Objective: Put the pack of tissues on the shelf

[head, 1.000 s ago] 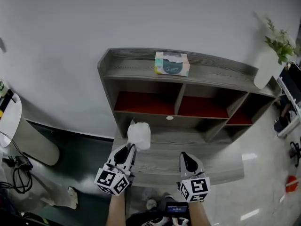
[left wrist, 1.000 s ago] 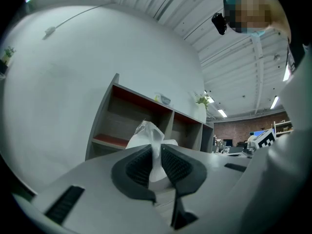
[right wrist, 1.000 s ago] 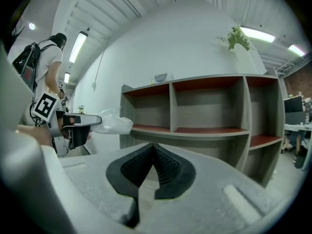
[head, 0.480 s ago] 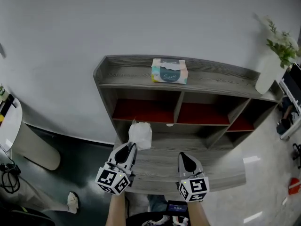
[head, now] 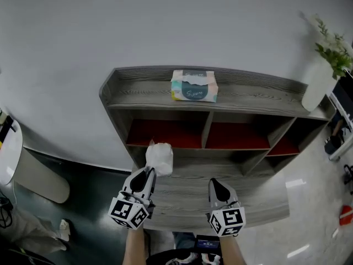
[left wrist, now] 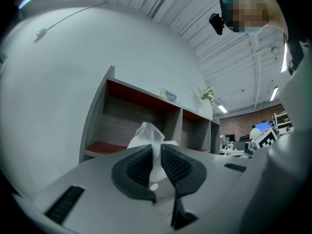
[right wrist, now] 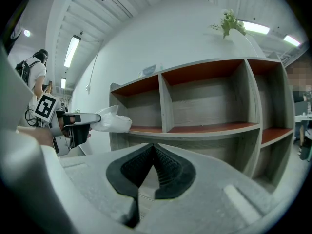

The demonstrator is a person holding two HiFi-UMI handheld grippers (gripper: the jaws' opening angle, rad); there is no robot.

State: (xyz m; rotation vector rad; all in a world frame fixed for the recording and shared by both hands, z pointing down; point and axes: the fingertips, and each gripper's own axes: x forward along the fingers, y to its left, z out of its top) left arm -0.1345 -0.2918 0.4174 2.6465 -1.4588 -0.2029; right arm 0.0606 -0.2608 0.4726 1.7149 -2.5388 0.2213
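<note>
While I watch from the head view, my left gripper [head: 148,174] is up in front of the shelf [head: 248,95], facing its left-hand compartment. Its jaws stand narrow, nipped on a crumpled fold of the wrapper of the pack of tissues [head: 159,158]. The left gripper view confirms it: the thin white plastic [left wrist: 155,147] runs straight down between the two ribbed pads, and the bulk of the pack bulges out beyond the tips toward the shelf. The pack hangs in the air before the shelf's left compartment, near the front edge of that compartment's floor. I cannot tell whether it touches the wood.

My right gripper [head: 215,184] is level with the left one, in front of the shelf's middle compartment. Its jaws are pressed together with nothing between them, which its own view shows plainly [right wrist: 153,156]. That view also catches the left gripper holding the pack off the shelf's left end.

On the shelf's top board sits a tissue box [head: 193,85], roughly above the divider between the left and middle compartments. A white vase [head: 317,79] with a green plant [head: 333,48] stands at the right end of the shelf's top. The shelf itself is grey wood grain with red-lined compartments, backed against a white wall [head: 165,21].
</note>
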